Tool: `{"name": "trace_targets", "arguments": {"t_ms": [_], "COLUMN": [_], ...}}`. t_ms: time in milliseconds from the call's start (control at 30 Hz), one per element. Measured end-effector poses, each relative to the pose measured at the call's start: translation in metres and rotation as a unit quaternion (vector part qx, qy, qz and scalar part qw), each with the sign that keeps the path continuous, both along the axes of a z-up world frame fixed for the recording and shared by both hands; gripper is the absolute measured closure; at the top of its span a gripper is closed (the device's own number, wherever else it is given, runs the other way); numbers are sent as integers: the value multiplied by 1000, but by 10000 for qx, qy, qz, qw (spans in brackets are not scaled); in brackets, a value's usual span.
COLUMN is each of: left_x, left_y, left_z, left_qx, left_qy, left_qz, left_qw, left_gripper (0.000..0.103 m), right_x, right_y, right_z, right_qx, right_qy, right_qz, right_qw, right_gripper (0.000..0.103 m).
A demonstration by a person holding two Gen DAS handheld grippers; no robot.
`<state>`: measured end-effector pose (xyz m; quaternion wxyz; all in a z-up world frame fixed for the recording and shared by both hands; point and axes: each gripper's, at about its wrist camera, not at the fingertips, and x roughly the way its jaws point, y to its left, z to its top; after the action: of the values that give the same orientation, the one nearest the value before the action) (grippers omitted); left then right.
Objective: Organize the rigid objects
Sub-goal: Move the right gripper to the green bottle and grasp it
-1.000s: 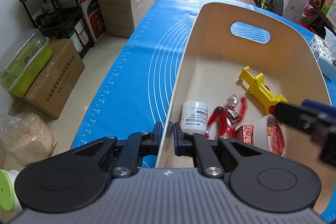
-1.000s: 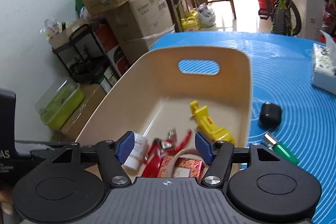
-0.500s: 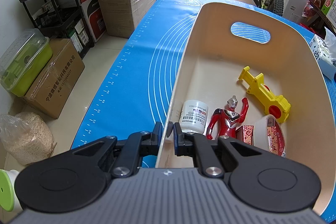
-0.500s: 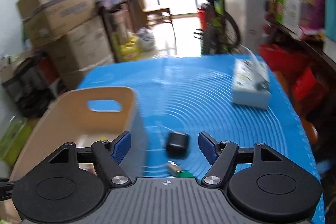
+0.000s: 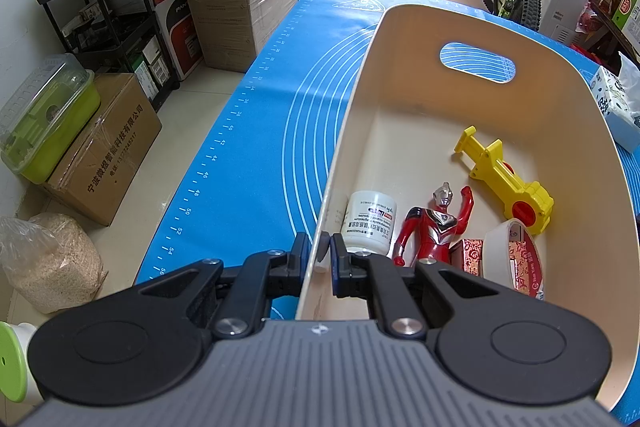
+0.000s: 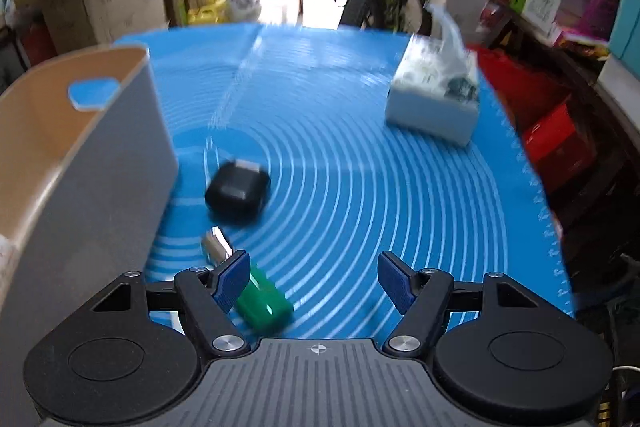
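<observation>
Your left hand-held gripper (image 5: pixel 320 257) clenched on the beige bin's (image 5: pixel 352 107) near wall (toys inside), your right hand-held gripper (image 6: pixel 314 281) spread wide above the table (image 6: pixel 380 195), green lighter (image 6: pixel 262 301) and black case (image 6: pixel 238 191) beside the bin.

Left wrist view close over the bin (image 5: pixel 592 187); right beside it, both forward-facing.

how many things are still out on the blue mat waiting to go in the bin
2, not counting the tissue box: a black case beside the bin's outer wall, and a green lighter nearer, partly behind the right gripper's finger.
</observation>
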<state>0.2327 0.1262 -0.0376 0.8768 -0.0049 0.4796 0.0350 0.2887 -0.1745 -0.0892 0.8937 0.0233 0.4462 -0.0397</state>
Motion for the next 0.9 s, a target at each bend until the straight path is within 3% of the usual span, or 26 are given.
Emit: {"name": "trace_targets", "arguments": {"t_ms": [467,667,900], "left_x": [-1,-2,-2], "left_y": [1,1,1], "left_z": [-2,-2,-1], "left_qx": [19,27,42], "left_qy": [4,4,5], "left_qz": [13,16,22], "left_qw": [10000,10000,10000], "left_gripper": [90,89,89], "right_x": [-5,-1,5], "right_y": [-3,7,7], "right_z": [2,-8,-19], "right_qx": [150,-41,206], "right_qy": [-56,110,100], "right_qz": [390,639,740], "right_qw": [9991,9979,9970], "right_gripper": [28,30,34]}}
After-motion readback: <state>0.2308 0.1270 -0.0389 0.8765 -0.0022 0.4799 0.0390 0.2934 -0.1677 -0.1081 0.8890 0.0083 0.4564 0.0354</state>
